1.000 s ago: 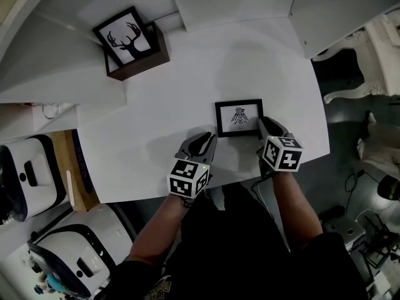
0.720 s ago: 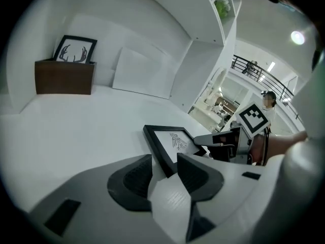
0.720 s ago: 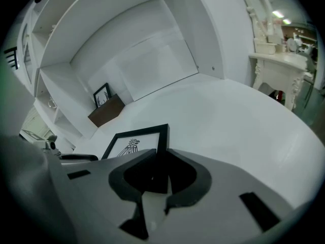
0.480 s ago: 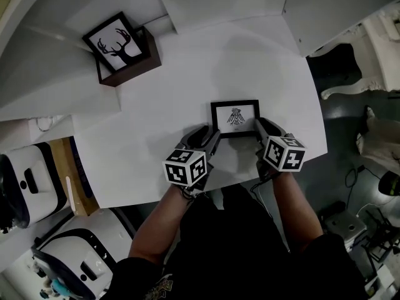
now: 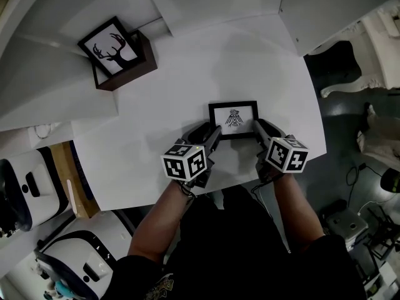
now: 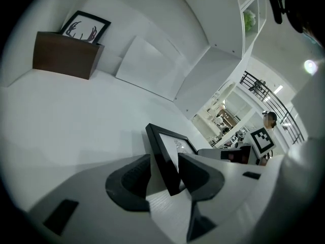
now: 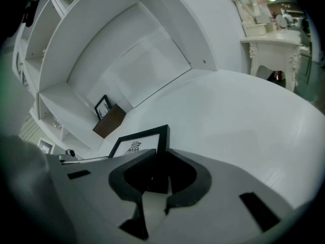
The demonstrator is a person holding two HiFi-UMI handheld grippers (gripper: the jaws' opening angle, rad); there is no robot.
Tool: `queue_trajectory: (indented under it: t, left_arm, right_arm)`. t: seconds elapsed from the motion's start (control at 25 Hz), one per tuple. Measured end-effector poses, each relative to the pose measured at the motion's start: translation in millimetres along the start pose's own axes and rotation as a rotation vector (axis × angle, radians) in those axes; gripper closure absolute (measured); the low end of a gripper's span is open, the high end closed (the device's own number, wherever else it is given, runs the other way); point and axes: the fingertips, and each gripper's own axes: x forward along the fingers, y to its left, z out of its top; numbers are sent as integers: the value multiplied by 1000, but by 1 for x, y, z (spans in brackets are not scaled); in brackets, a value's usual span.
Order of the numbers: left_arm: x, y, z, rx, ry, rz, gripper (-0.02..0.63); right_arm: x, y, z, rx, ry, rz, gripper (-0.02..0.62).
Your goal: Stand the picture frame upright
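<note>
Nearest the person, the L hand-held gripper [image 5: 210,132] sat w/ jaws apart, having just been opening. The left edge of the picture frame [image 5: 233,119] stood btwn them, one pad about touching it and the other clear, so there was no real hold on that side. The R hand-held gripper [image 5: 259,125] was clamped on the frame's right edge. The frame was near the front of the tabletop [image 5: 187,74], btwn the two grippers, tilted back w/ its print facing up toward the person, i.e. not yet plainly upright. Well beyond, at the far left, a deer picture [image 5: 109,47] stood against a brown box [image 5: 134,67], out of the way. Risks, as a judgement: w/ only one side gripped, the frame could swing about the R jaws & drop flat. If L closed off-line, it might shove the edge instead of catching it. No back stand was visible, so letting go early could tip the frame over, poss. toward the tabletop's front edge.
</note>
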Motion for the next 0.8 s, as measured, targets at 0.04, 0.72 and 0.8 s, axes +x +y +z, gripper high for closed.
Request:
queue_trajectory:
  t: [0.04, 0.72, 0.8]
  left_arm:
    - [2, -1, 1, -3, 0, -3, 446]
    - [23, -14, 13, -252, -8, -163, 508]
    - [22, -14, 12, -279, -15, -182, 520]
  right_arm:
    - [0, 0, 0, 9, -1, 5, 536]
    - [1, 0, 0, 7, 12, 5, 535]
    - [1, 0, -1, -2, 17, 0, 535]
